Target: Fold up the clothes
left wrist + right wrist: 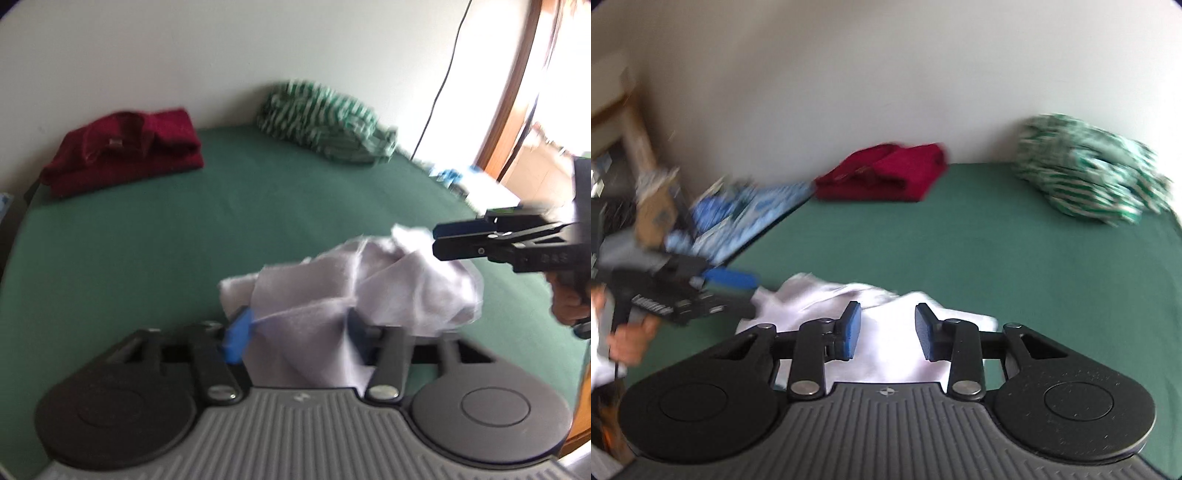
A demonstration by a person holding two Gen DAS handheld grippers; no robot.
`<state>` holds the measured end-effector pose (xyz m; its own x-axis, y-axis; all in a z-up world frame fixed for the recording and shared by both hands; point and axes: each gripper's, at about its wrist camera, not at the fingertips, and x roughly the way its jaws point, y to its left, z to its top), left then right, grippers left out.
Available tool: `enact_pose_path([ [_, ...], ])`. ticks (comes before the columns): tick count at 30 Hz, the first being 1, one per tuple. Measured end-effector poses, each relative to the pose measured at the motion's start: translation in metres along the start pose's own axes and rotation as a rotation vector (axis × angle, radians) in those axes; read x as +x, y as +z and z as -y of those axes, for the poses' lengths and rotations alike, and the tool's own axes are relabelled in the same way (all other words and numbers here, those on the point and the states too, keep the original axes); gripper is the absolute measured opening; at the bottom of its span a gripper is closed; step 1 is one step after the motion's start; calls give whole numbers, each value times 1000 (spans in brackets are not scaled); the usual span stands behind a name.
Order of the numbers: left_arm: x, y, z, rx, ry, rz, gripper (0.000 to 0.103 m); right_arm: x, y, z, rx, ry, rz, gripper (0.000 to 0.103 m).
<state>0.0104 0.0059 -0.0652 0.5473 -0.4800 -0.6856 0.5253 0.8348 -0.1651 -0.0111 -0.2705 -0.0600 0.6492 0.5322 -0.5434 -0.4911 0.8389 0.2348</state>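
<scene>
A crumpled white cloth [388,288] is bunched up over the green table [184,240]. My left gripper [295,332] is shut on its near part; fabric fills the gap between the blue pads and hides the right one. My right gripper [436,242] comes in from the right, its tips at the cloth's far upper corner. In the right wrist view, the right gripper [887,330] stands open over the white cloth [820,306], which shows through the gap without the pads pressing on it. The left gripper [753,291], held by a hand, bites the cloth's left edge.
A folded dark red garment [122,155] and a green-and-white striped heap [325,118] lie at the table's far edge by the white wall. Blue-and-white clutter [738,210] sits beyond the table's left side. A black cable [443,74] hangs near a wooden door frame.
</scene>
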Motion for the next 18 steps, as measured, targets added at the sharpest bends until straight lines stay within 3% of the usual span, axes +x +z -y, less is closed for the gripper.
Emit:
enact_pose_path([
  [3, 10, -4, -6, -20, 1, -21, 26, 27, 0, -13, -94, -12, -79, 32],
  [4, 9, -5, -10, -32, 2, -19, 25, 34, 0, -16, -121, -20, -98, 18],
  [6, 7, -7, -19, -70, -5, -13, 25, 33, 4, -14, -110, -28, -80, 12],
  [11, 16, -14, -29, -140, -20, -17, 32, 50, -1, 0, -50, -44, -96, 14],
  [13, 16, -14, -24, -115, 6, -16, 42, 53, -4, 3, -34, -39, -100, 15],
  [15, 3, -14, -23, -103, 49, 8, 52, 40, 2, 7, 22, -45, -76, 23],
  [17, -12, -15, -23, -92, 93, 33, 53, 11, 5, 9, 95, -57, -8, 29],
  [18, -22, -15, -20, -85, 125, 53, 48, -3, 5, 7, 100, -73, 10, 30],
])
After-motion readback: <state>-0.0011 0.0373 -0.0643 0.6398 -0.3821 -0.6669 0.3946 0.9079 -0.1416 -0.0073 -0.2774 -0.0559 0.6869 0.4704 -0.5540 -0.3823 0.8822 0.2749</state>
